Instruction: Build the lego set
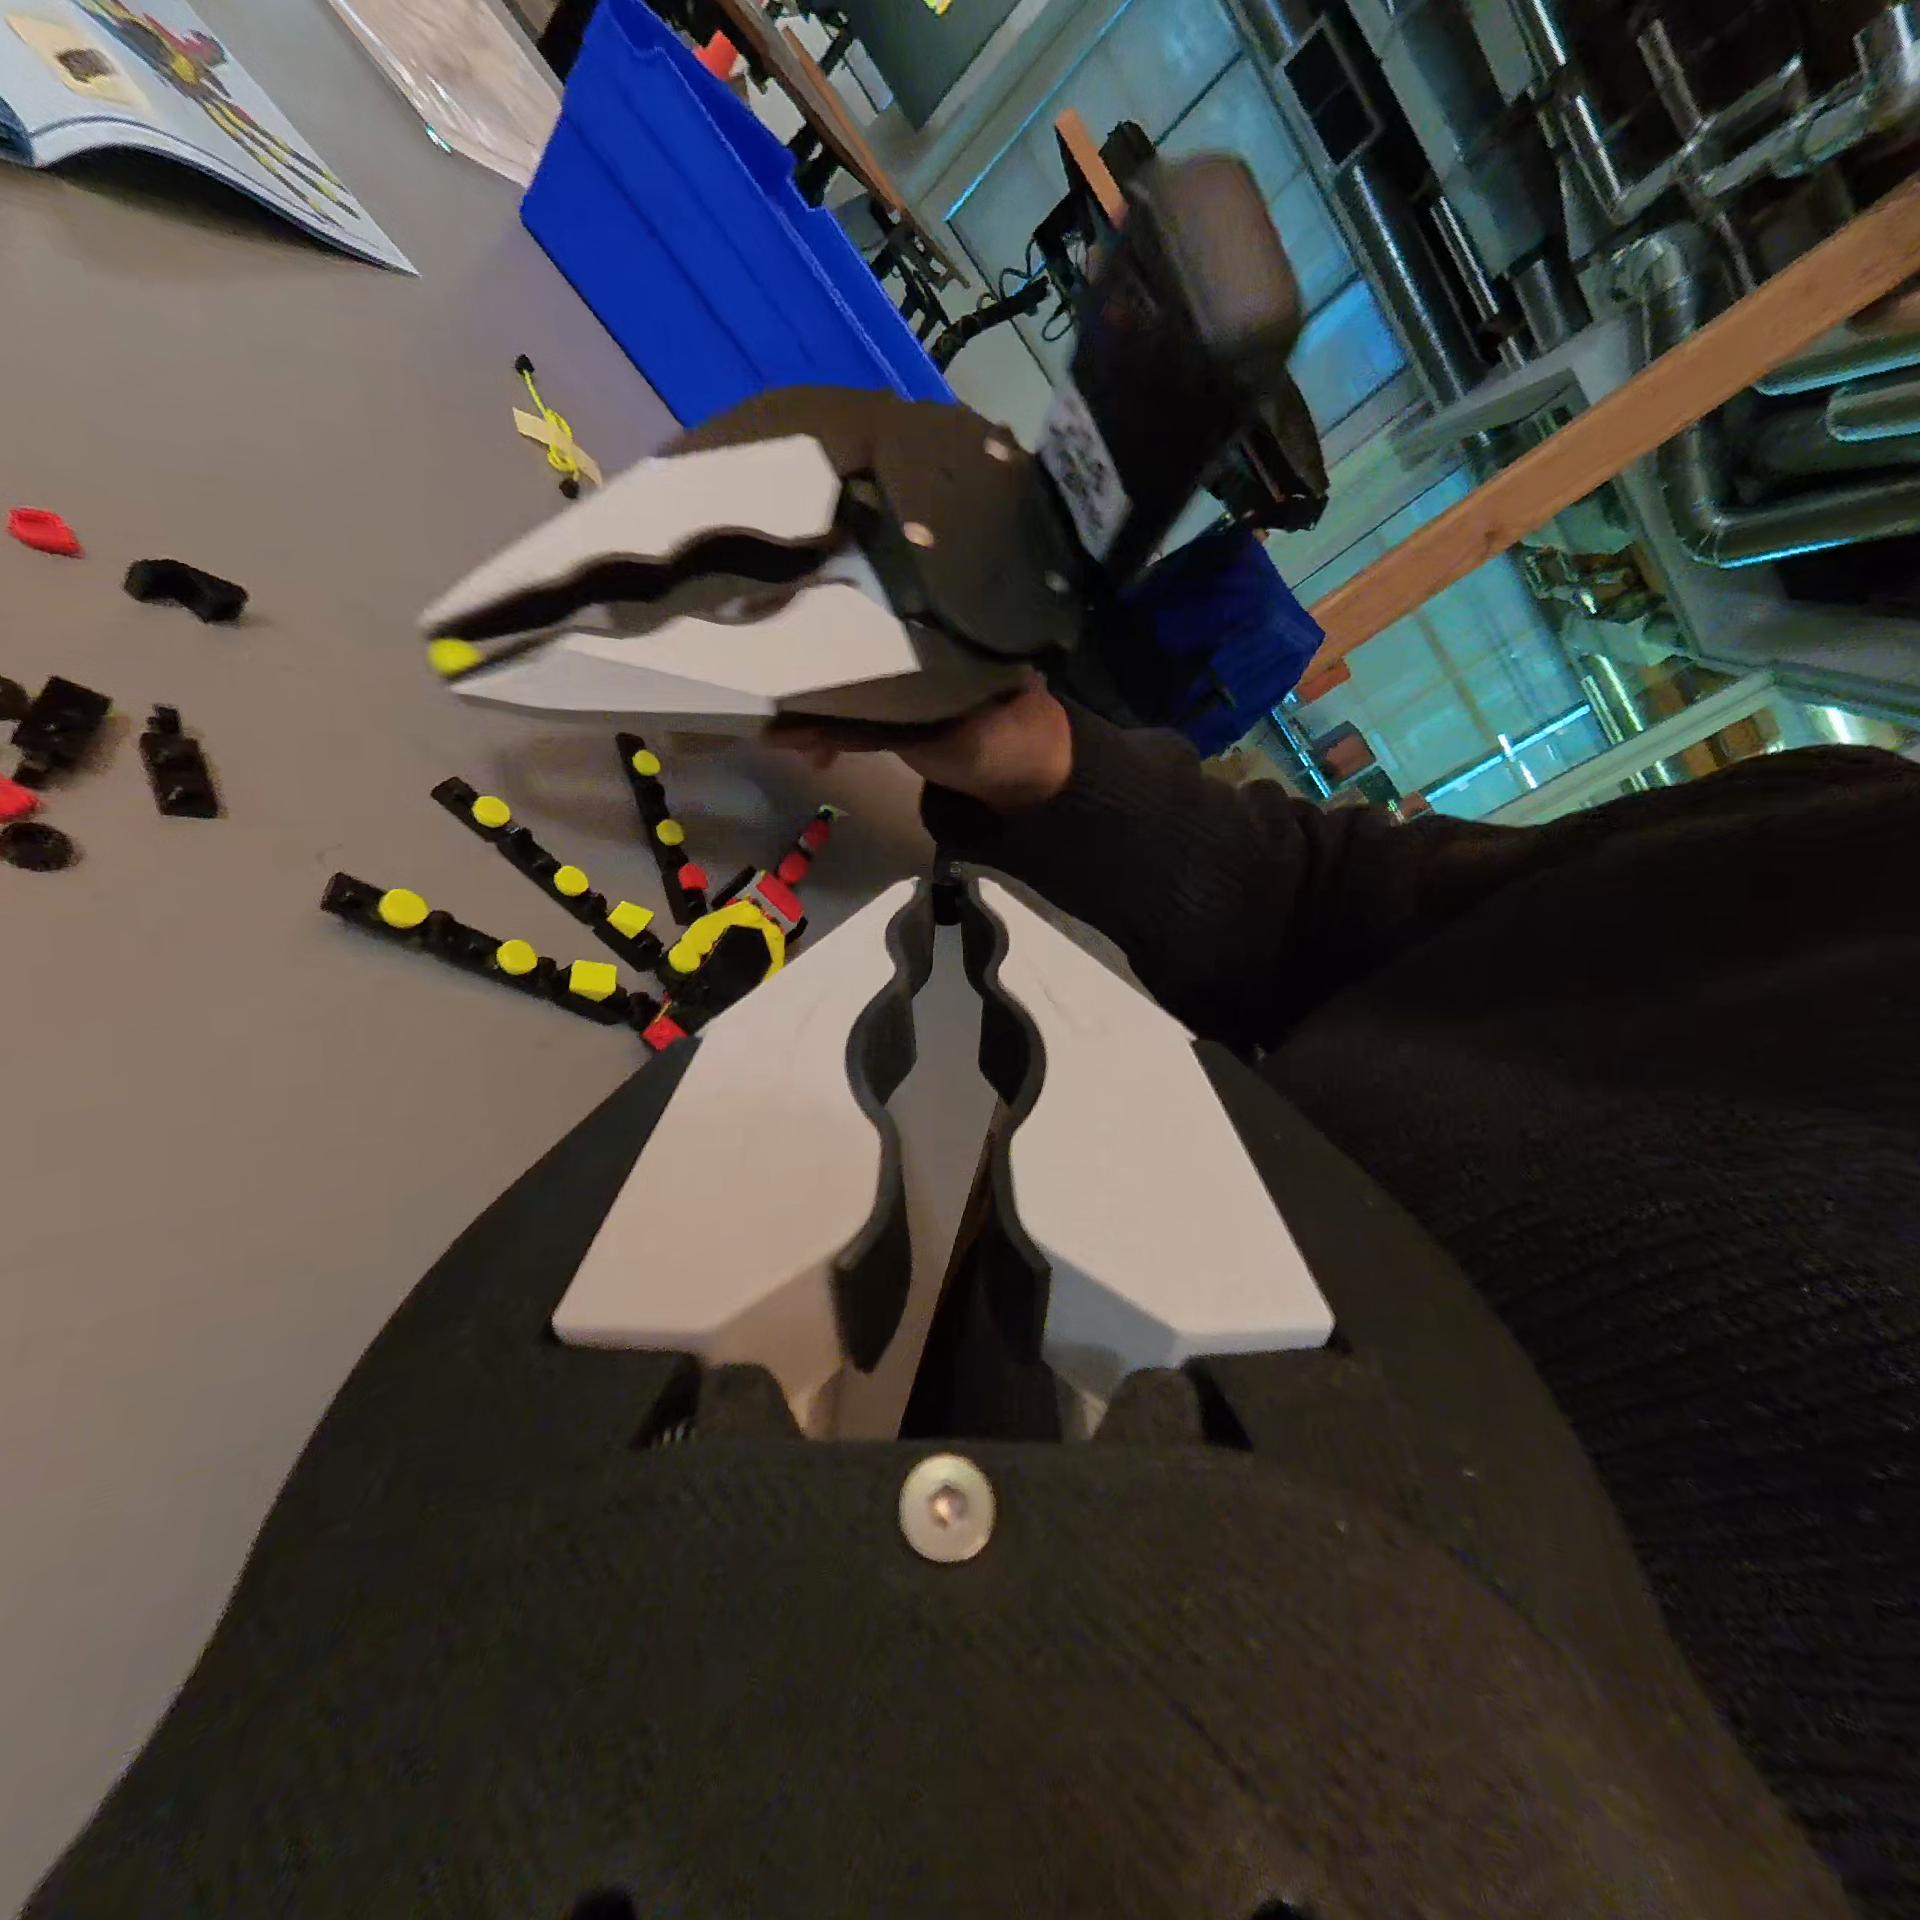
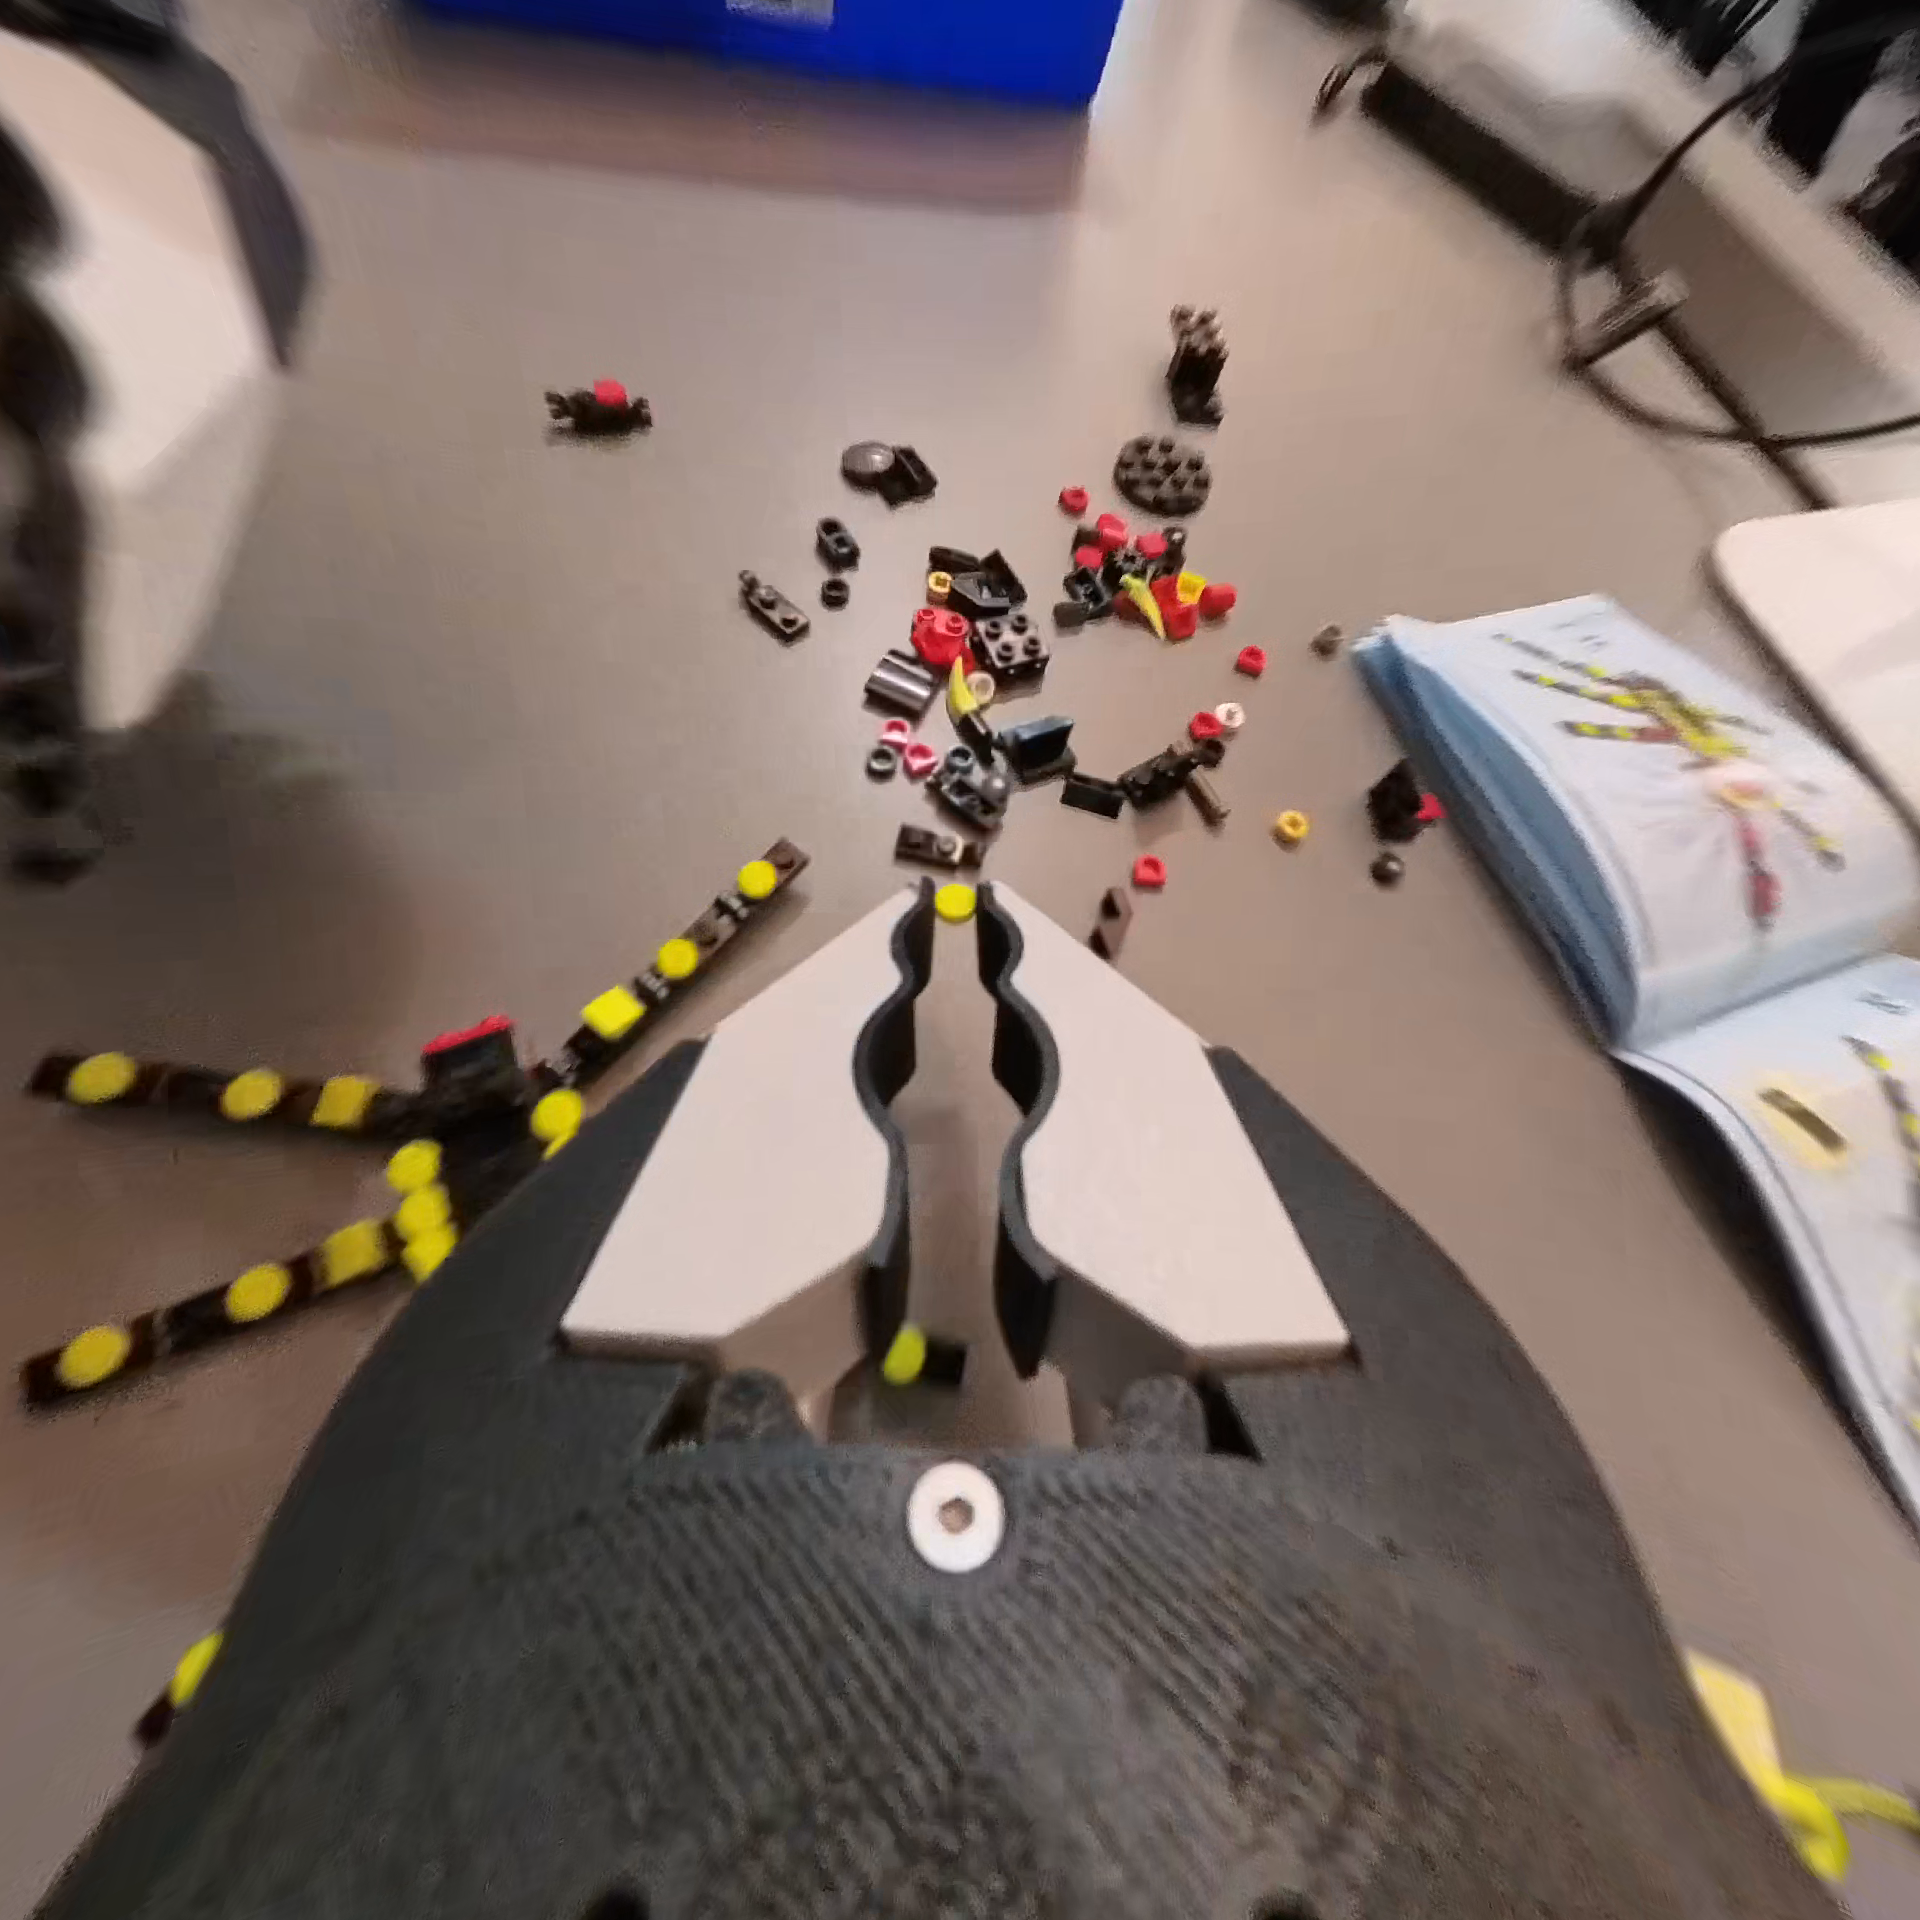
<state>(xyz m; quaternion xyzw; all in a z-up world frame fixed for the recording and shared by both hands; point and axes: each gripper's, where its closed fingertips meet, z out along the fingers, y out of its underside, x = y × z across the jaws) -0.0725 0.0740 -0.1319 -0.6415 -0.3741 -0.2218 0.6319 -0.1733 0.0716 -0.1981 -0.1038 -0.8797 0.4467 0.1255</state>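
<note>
The right gripper (image 2: 954, 900) is clamped at its very tips on a small yellow round stud (image 2: 954, 902), held in the air above the half-built model (image 1: 717, 956) with its black, yellow-dotted legs on the bench (image 1: 260, 1143). The left gripper (image 1: 948, 902) hovers beside the model, nearly together; whether it holds anything cannot be told. The stud looks light, hard and slippery, so an edge pinch seems best.

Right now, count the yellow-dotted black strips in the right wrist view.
4 strips: one angled up-right, one pointing left, one lower-left, one at the bottom-left edge. The right gripper may hide more.
</note>
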